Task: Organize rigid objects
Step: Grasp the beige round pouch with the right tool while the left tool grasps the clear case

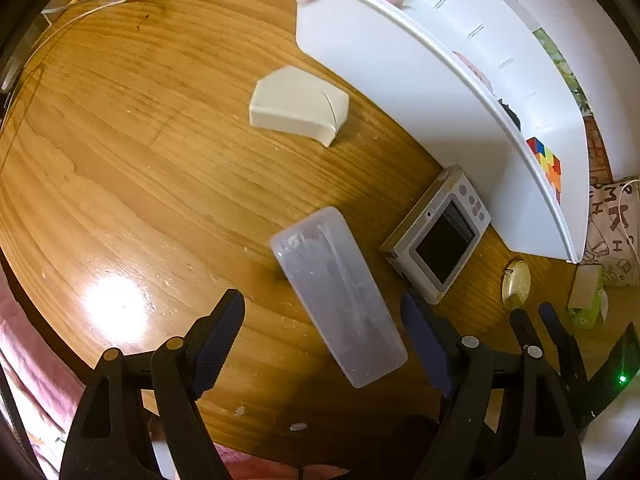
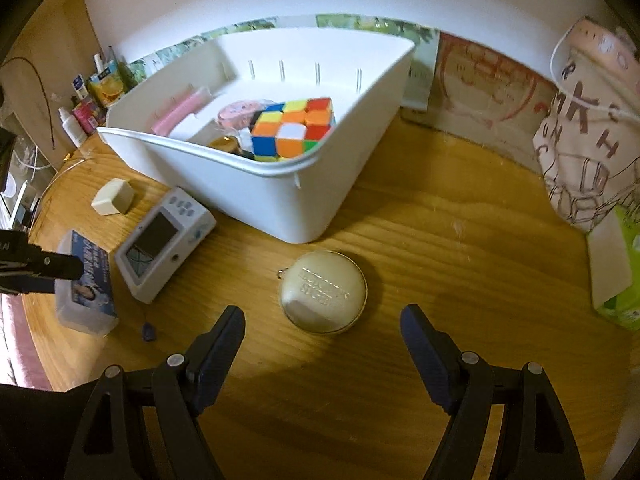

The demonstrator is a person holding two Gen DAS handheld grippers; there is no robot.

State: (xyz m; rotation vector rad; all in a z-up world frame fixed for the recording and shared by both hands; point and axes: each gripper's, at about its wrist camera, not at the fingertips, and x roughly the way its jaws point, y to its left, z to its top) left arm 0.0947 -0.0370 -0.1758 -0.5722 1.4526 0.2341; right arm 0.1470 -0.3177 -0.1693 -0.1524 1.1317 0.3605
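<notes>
Left gripper point(image 1: 322, 328) wide, nothing gripped; frosted plastic case point(image 1: 338, 298) lies btwn its fingers, near white bin point(image 1: 384, 80). Right gripper point(image 2: 322, 332) wide, empty; round gold tin point(image 2: 323, 291) just ahead, in front of bin.

Left gripper point(image 1: 322, 320), pointing steeply downward, jaws spread wide, nothing gripped. Right gripper point(image 2: 322, 332), likewise angled down, jaws wide apart, pads point(image 2: 224, 344) free of contact.
</notes>
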